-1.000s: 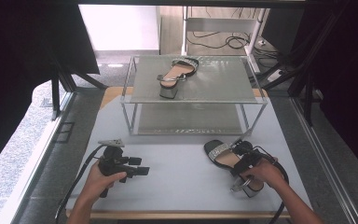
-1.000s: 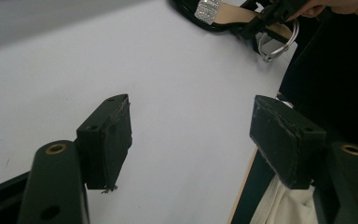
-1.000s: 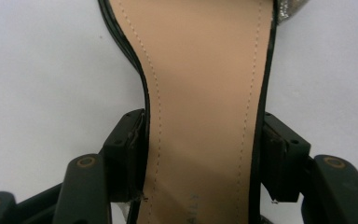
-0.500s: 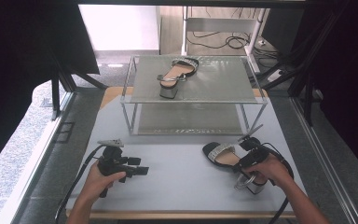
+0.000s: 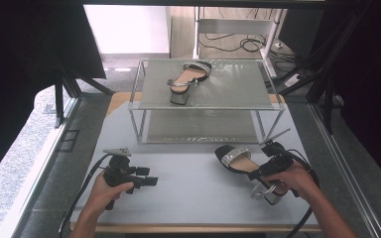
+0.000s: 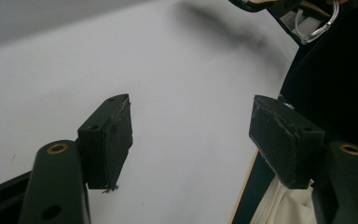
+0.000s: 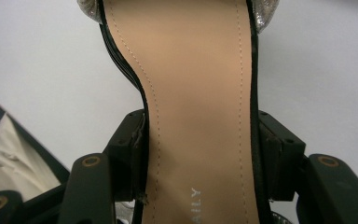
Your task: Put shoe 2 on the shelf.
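right gripper (image 7: 198, 149) clamped across the waist of the sandal (image 5: 248, 166), jaws pressing the sole edges on both sides in the right gripper view. compared with a second ago the shoe's toe has swung and the heel end looks raised off the grey table (image 5: 188, 198); hand sits a little higher. lift seems under way. matching sandal (image 5: 186, 79) lies on the top shelf of the glass rack (image 5: 144, 101), so the held one likely goes up beside it. left gripper (image 5: 146, 179) rests low on the table, jaws apart, nothing between them.
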The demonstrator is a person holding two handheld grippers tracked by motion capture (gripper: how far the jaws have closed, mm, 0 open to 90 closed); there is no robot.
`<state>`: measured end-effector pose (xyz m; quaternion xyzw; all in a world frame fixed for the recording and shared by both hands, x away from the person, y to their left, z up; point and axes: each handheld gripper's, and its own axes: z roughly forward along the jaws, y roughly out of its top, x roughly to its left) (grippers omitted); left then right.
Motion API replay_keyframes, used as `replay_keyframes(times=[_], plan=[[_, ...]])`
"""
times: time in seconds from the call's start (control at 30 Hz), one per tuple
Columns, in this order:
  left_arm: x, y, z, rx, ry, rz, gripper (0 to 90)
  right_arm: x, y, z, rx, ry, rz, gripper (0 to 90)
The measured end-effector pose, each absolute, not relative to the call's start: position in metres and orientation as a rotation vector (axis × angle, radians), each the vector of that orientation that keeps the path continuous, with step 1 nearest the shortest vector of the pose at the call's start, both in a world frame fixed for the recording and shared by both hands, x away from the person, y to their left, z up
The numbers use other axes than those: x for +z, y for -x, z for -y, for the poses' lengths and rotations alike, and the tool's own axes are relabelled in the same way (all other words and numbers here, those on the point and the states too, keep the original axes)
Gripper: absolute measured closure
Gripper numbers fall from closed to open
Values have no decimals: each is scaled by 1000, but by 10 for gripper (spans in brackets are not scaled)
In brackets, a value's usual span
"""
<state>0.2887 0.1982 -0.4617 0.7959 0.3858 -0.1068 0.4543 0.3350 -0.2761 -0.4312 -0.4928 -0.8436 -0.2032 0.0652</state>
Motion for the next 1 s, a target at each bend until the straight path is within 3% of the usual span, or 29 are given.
replay_keyframes(times=[1.0], plan=[[-465,-290,-201,-276,-1945,-971,305,-345,-315,273,-1009,1323,2509,426]])
